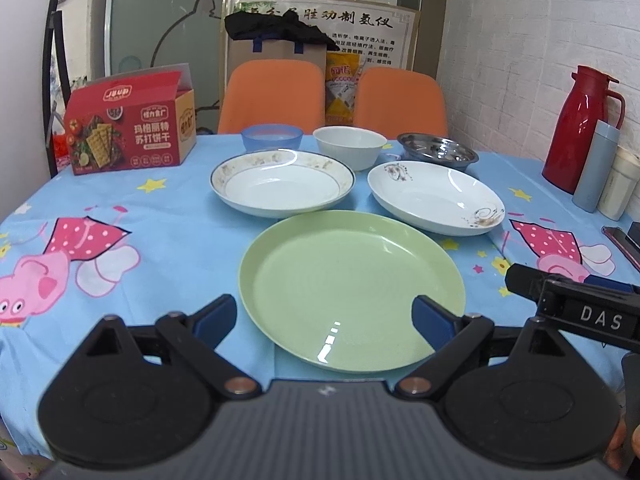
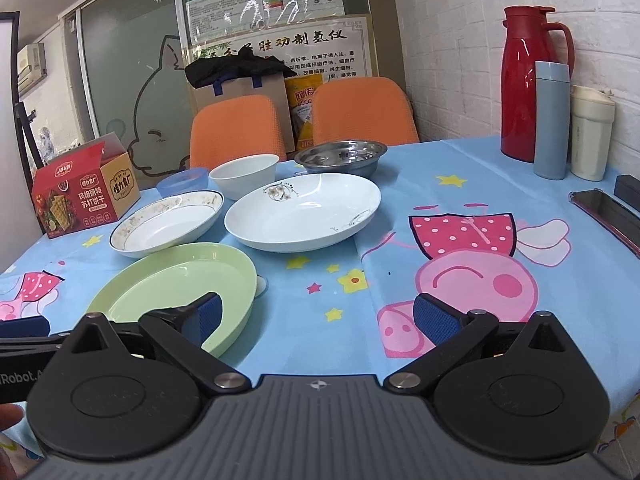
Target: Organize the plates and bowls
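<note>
A red cracker box (image 1: 130,126) stands at the far left of the worktop (image 1: 172,248), which wears a blue cartoon-pig cloth. Against the white brick wall on the right stand a red jug (image 2: 528,84), a grey-blue flask (image 2: 552,120) and a cream cup (image 2: 592,136), close together. A phone (image 2: 608,212) lies nearer. Two orange chairs (image 1: 276,96) wait behind, before a cardboard box (image 1: 276,50) under black cloth.

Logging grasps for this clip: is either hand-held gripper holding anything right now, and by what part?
Nothing is held. The left hand-held gripper and right hand-held gripper are both open above the table.
</note>
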Demonstrator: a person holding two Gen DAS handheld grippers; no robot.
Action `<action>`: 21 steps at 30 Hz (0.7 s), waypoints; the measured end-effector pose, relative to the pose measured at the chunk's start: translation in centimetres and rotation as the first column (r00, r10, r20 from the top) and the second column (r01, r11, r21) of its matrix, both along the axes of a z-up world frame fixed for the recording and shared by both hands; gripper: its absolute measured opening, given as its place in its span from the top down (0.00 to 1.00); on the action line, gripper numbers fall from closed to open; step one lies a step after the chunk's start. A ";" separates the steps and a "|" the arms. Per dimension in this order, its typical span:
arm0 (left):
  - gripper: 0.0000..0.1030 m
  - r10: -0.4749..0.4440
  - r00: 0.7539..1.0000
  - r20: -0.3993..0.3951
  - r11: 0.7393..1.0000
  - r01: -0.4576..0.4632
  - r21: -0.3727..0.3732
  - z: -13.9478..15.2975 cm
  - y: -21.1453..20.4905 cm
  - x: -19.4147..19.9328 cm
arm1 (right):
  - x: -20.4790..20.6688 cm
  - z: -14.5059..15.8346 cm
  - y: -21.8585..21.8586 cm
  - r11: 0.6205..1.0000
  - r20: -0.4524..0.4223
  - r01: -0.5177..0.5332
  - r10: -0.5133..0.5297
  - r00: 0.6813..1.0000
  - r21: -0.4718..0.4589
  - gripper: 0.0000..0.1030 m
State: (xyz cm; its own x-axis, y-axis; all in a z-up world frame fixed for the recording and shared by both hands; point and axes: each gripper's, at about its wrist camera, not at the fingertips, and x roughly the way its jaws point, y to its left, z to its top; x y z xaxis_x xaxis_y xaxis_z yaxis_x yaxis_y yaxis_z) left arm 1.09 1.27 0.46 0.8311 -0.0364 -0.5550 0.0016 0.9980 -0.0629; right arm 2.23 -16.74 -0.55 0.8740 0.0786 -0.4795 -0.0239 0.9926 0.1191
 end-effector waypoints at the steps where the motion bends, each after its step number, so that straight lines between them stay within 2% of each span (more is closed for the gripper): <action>1: 0.10 0.001 1.000 -0.009 1.000 -0.001 0.003 0.2 0.2 0.2 | 0.1 0.1 0.0 1.000 -0.003 0.000 0.000 1.000 -0.002 0.00; 6: 0.10 -0.007 0.999 -0.031 1.000 0.007 -0.021 0.9 2.1 0.8 | 0.5 0.9 0.1 0.999 -0.011 -0.019 0.018 1.000 -0.033 0.00; 10: 0.10 0.021 0.998 -0.059 1.000 -0.022 -0.019 0.8 3.3 1.9 | 1.7 0.6 0.3 0.998 -0.050 -0.056 0.055 0.997 -0.014 0.00; 18: 0.10 0.041 0.993 -0.114 0.999 -0.043 -0.013 0.2 5.2 4.3 | 4.1 -0.4 3.5 0.982 -0.122 -0.177 0.169 0.978 -0.060 0.00; 21: 0.10 0.021 0.991 -0.134 0.999 -0.026 -0.035 -0.1 5.8 5.3 | 4.9 -1.0 4.7 0.972 -0.143 -0.217 0.204 0.969 -0.089 0.00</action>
